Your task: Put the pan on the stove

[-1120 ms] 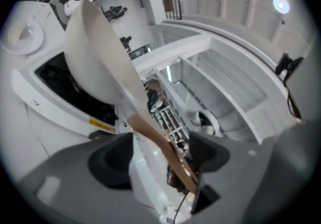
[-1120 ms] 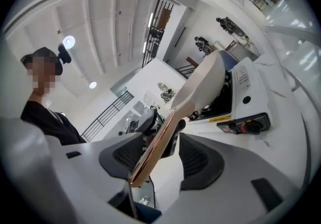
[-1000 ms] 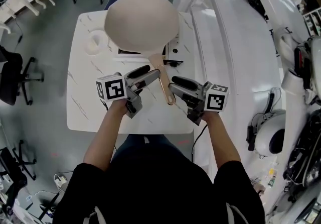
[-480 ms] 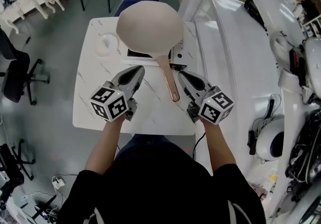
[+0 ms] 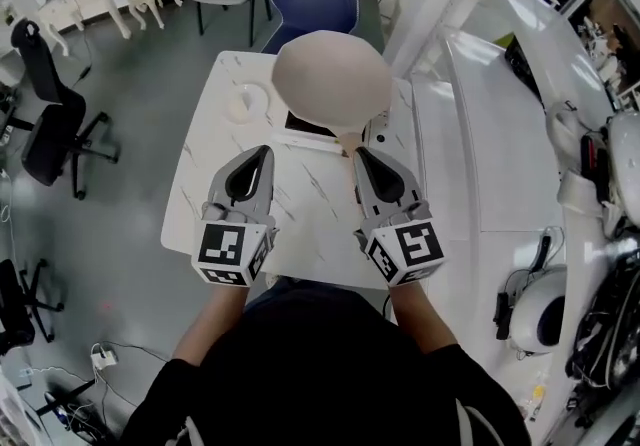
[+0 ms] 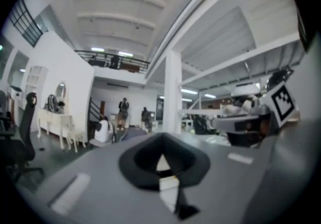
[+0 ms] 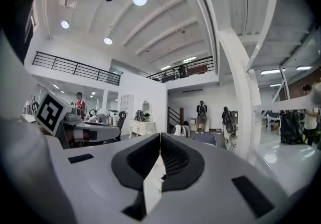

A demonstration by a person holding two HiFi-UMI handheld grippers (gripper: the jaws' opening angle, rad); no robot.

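The left gripper (image 5: 256,152) and right gripper (image 5: 368,156) are both closed and empty, above the near part of the table (image 5: 300,224). The pan (image 5: 332,74) sits at the far side, over the stove (image 5: 300,122). The risk, I think, is that the right gripper knocks the handle (image 5: 349,139) and turns the pan off. The handle points near, so the long axis runs far to near.
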